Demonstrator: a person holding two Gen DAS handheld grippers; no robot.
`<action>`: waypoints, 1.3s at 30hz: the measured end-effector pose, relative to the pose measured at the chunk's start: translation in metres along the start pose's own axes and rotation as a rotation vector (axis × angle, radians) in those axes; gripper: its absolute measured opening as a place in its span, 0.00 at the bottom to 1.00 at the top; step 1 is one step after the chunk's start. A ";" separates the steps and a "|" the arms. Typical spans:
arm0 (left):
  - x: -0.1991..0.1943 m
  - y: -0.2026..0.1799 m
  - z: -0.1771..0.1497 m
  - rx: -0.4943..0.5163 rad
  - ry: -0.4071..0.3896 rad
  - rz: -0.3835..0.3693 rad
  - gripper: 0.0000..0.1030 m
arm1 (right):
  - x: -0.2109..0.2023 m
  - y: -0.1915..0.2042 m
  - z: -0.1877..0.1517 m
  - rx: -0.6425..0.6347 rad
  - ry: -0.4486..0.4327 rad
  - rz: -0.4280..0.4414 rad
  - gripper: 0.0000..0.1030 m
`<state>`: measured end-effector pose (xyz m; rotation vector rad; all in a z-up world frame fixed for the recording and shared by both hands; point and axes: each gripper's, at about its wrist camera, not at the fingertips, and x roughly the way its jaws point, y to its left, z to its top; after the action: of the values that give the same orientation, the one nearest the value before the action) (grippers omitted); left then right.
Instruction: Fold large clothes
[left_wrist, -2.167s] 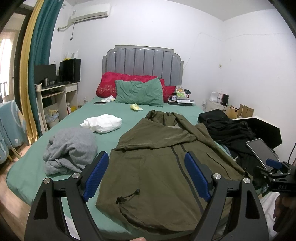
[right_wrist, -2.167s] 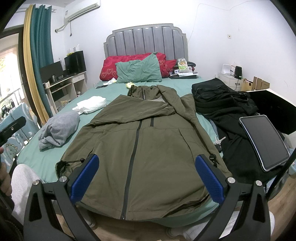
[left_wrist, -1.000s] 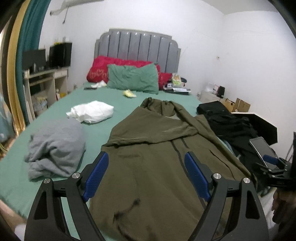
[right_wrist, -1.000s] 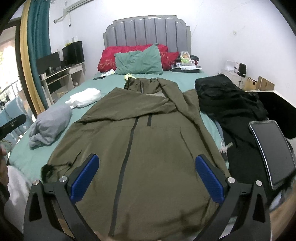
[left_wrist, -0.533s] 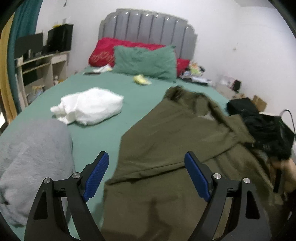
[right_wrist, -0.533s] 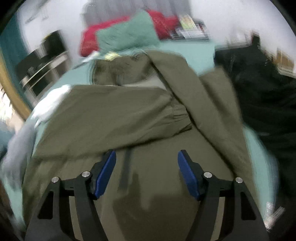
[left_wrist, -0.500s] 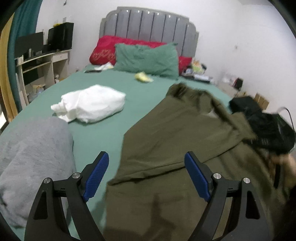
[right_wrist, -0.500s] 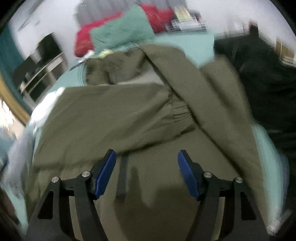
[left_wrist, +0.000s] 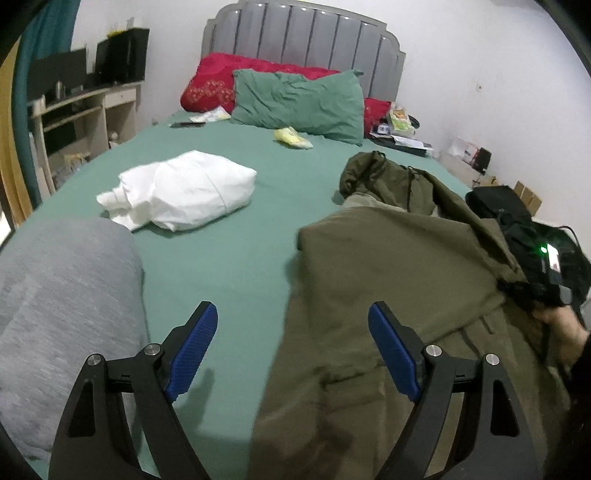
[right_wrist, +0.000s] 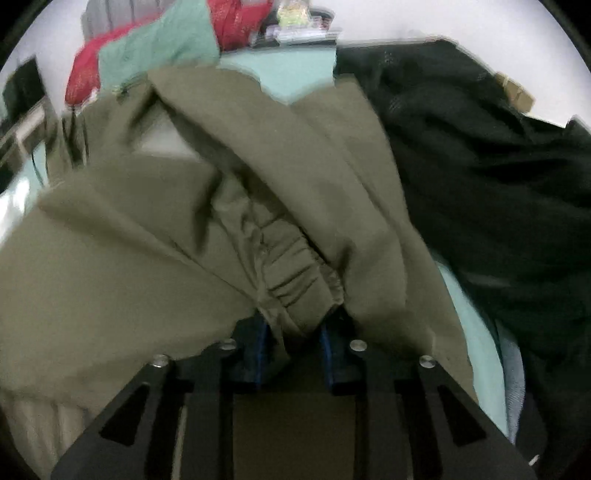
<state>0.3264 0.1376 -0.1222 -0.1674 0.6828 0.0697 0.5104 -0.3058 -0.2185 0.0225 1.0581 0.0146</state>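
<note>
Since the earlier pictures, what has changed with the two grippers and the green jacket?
Both grippers came in low over the bed. The right gripper has just been closing its jaws, and the gathered cuff of the olive jacket is now between them. The left gripper has stayed wide open and holds nothing, above the jacket's left edge. The white bundle, grey garment and pillows are where they were.

Olive jacket (left_wrist: 399, 266) spread on bed
</note>
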 end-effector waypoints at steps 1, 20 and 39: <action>0.000 -0.001 0.000 0.007 0.000 0.003 0.84 | -0.005 -0.006 -0.002 -0.003 0.016 0.005 0.41; 0.033 0.017 -0.002 -0.058 0.082 0.027 0.84 | 0.031 0.107 0.183 -0.192 -0.163 0.009 0.38; -0.011 0.003 0.011 -0.057 0.006 -0.057 0.84 | -0.161 0.093 0.156 -0.216 -0.321 0.206 0.10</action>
<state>0.3243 0.1419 -0.1073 -0.2414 0.6818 0.0344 0.5678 -0.2188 0.0004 -0.0607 0.7258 0.3024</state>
